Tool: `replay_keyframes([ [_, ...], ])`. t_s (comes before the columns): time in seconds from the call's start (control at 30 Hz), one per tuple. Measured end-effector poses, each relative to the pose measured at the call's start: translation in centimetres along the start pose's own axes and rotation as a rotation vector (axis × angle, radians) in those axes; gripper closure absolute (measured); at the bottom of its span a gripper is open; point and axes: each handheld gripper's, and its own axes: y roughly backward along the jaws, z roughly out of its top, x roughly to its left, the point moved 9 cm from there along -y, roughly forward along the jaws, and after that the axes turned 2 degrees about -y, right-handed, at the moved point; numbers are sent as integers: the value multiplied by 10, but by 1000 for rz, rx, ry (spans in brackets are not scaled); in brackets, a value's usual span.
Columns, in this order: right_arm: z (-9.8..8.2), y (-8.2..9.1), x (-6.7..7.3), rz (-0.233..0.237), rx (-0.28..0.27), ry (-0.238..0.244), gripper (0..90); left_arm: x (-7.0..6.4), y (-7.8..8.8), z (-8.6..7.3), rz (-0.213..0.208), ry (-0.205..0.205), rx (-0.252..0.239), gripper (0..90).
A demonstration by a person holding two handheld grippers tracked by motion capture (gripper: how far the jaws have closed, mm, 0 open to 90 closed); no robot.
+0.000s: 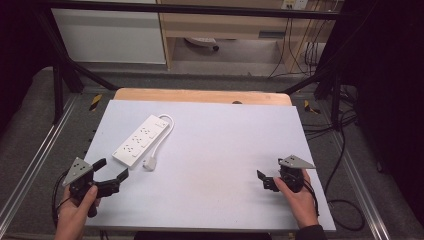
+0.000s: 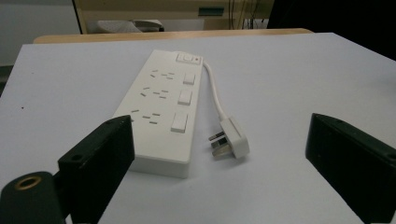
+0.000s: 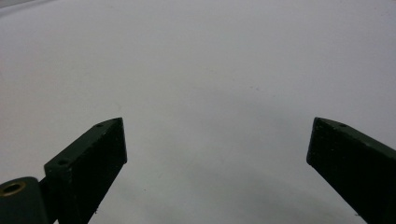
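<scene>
Your left gripper sits with jaws spread wide, just short of the white power strip lying on the surface, its plug beside it; your right gripper also gapes, holding nothing

White power strip flat; plug beside (unplugged)

Left hand-held gripper and right hand-held gripper apparently wide open, empty.

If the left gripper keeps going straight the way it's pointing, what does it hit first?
Most likely the white power strip: its near end lies just ahead of the open left gripper, slightly toward the left jaw. The plug lies beside it, about as near, so depth is uncertain.
</scene>
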Motion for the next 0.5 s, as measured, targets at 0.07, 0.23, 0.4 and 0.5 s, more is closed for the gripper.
replay_keyframes([
  [0.07,0,-1,2,7,-4,6,53,0,0,0,1,-1,-1,79],
  [0.23,1,-1,5,14,-10,12,71,-1,-2,2,3,-3,-8,79],
  [0.4,3,0,5,20,-19,5,76,-1,-2,1,9,-2,-9,75],
  [0.5,5,1,5,17,-26,4,69,1,-2,4,12,3,-25,76],
])
